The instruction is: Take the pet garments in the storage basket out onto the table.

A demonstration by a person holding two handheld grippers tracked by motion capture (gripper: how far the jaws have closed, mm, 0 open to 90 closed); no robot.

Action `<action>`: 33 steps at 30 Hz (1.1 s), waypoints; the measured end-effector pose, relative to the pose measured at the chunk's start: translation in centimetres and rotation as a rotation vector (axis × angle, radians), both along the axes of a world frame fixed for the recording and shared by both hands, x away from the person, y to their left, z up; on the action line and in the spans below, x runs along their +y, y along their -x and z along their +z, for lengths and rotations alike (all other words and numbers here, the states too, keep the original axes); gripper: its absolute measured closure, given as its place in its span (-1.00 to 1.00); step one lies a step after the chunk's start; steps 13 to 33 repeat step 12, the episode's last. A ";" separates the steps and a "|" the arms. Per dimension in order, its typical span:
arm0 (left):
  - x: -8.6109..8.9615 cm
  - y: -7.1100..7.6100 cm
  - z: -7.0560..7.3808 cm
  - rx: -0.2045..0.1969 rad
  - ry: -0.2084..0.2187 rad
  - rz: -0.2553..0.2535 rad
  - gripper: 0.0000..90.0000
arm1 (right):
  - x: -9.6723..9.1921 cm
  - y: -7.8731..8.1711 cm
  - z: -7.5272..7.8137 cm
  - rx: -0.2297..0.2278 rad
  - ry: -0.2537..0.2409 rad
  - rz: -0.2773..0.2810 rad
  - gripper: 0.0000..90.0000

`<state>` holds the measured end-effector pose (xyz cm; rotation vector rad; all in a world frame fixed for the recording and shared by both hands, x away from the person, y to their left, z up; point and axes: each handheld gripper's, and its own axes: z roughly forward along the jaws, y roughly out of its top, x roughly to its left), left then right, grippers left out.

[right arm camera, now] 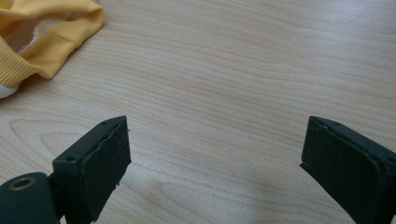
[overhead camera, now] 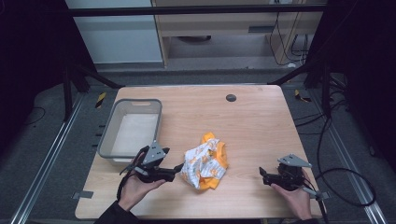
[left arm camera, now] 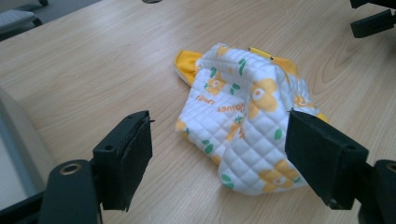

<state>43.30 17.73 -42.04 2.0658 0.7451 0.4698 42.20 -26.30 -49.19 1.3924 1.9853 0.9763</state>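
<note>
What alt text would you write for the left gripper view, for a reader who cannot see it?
A crumpled white quilted cloth with yellow flowers and a yellow lining lies on a wooden table. The left gripper has its two black jaws open, rising from the bottom on either side of the cloth's near edge. A grey bin shows at the left edge.

Lab, framed wooden table (overhead camera: pixel 252 126), floor rails (overhead camera: pixel 46 158), loose cables (overhead camera: pixel 343 186)

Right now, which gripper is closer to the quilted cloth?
The left gripper: its open jaws point at the quilted cloth, almost at its white edge. The right gripper, also open, sits apart from it over bare table.
</note>
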 end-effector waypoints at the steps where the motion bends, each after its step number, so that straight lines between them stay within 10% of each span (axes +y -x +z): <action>1: 0.3 0.2 0.0 -0.002 0.008 0.007 -0.50 | 0.0 0.0 0.0 0.000 0.000 0.001 -0.82; 33: 2.7 1.2 -1.2 -0.021 0.038 0.074 -0.48 | -0.2 0.4 -0.1 0.000 -0.007 -0.005 -0.82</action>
